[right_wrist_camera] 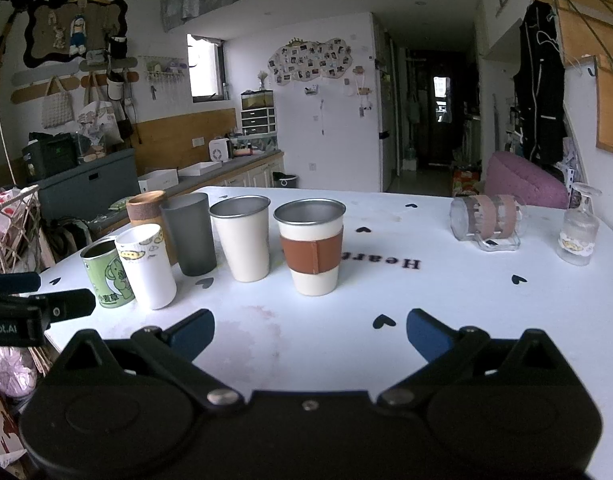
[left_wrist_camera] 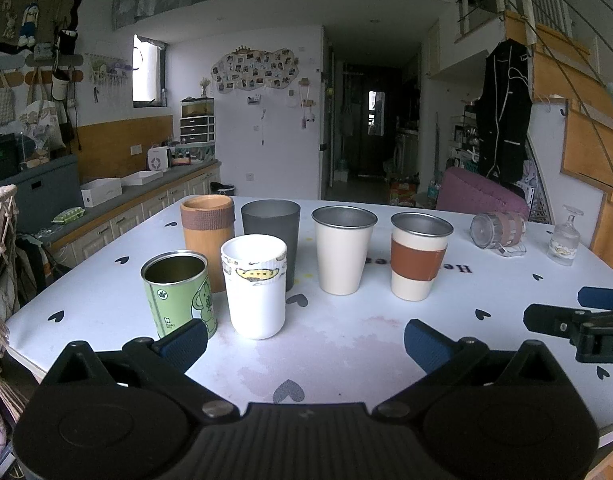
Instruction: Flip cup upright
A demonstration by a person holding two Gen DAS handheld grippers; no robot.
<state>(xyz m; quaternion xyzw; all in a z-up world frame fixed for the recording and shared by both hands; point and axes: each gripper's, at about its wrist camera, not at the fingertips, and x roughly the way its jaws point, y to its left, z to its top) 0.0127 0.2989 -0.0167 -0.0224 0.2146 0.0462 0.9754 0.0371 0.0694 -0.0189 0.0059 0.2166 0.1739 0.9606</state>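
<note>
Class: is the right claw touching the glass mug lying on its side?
Apart. In the right wrist view the open right claw sits near the camera, with bare tabletop between it and the glass mug.

The left gripper hovers low with its blue-padded fingers spread wide, gripping nothing. Beside it, the right gripper sits level, jaws equally parted and bare, each tool's black tip edging into the other's wrist view.
</note>
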